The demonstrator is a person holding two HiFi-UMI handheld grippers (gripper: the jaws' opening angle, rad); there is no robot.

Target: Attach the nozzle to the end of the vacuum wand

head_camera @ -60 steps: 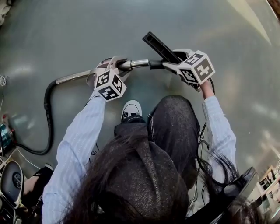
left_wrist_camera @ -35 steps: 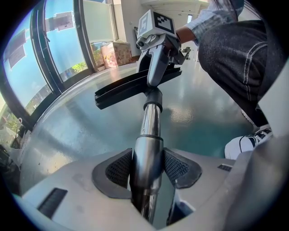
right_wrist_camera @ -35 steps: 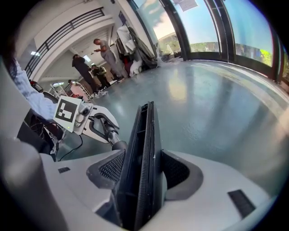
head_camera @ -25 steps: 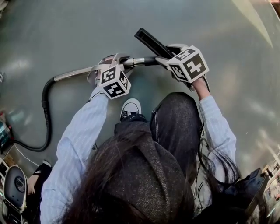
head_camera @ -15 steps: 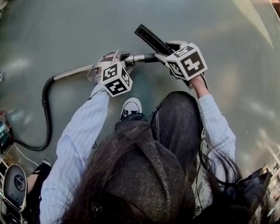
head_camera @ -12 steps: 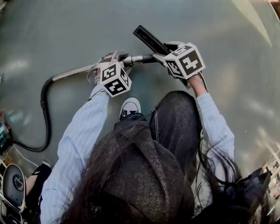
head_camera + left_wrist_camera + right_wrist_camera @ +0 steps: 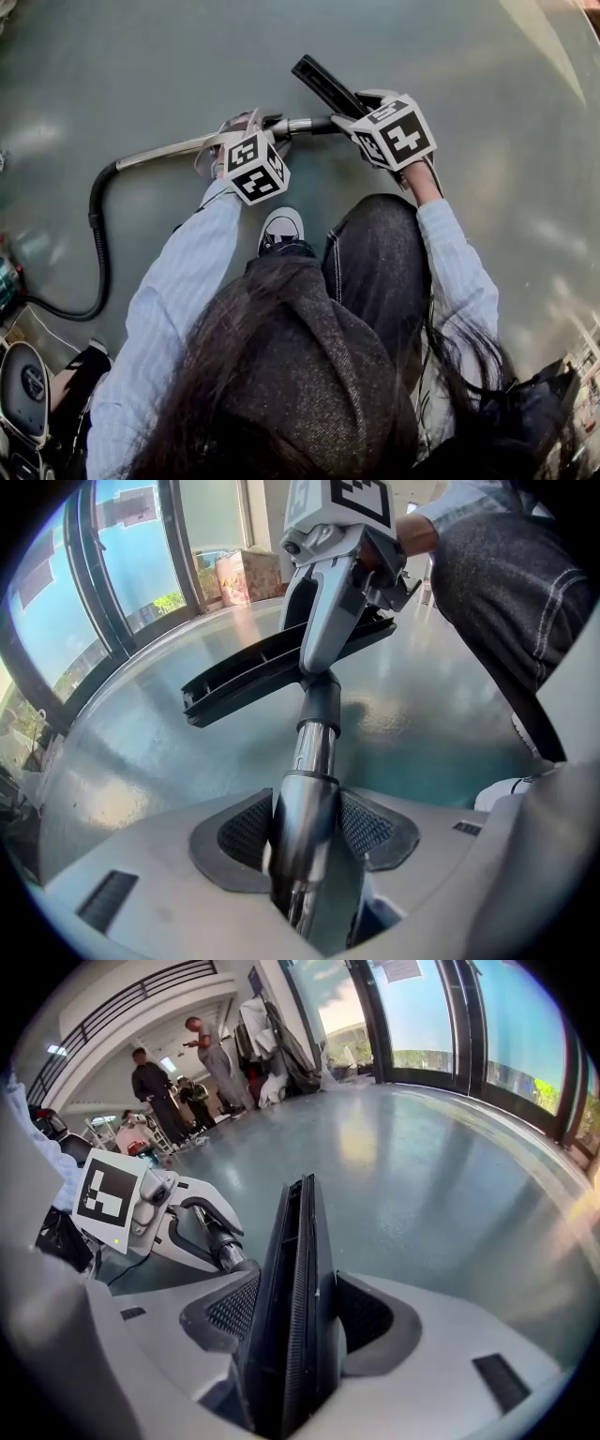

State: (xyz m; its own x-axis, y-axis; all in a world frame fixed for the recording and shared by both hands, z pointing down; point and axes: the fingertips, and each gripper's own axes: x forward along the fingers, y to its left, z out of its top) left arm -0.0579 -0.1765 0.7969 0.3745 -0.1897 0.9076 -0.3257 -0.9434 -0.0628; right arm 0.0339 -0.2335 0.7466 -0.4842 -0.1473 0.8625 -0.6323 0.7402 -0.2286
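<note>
The metal vacuum wand (image 7: 173, 148) runs left to right above the floor, and my left gripper (image 7: 246, 133) is shut on it. In the left gripper view the shiny tube (image 7: 302, 803) sits clamped between both pads. The long black nozzle (image 7: 323, 84) slants up and left, with my right gripper (image 7: 354, 117) shut on it near its base. In the right gripper view the nozzle (image 7: 295, 1269) stands edge-on between the pads. The wand's dark tip (image 7: 322, 697) meets the nozzle's base under the right gripper (image 7: 328, 602), which hides the joint.
A black hose (image 7: 97, 234) curves from the wand's left end toward the vacuum body (image 7: 23, 384) at the lower left. The person's shoe (image 7: 281, 232) and knee (image 7: 375, 253) lie below the grippers. Several people (image 7: 155, 1087) stand far off; glass walls (image 7: 122, 564) bound the grey floor.
Both grippers keep their holds. Since the earliest frame the wand and nozzle have drifted slightly toward the view's top; over the last second they have hardly moved.
</note>
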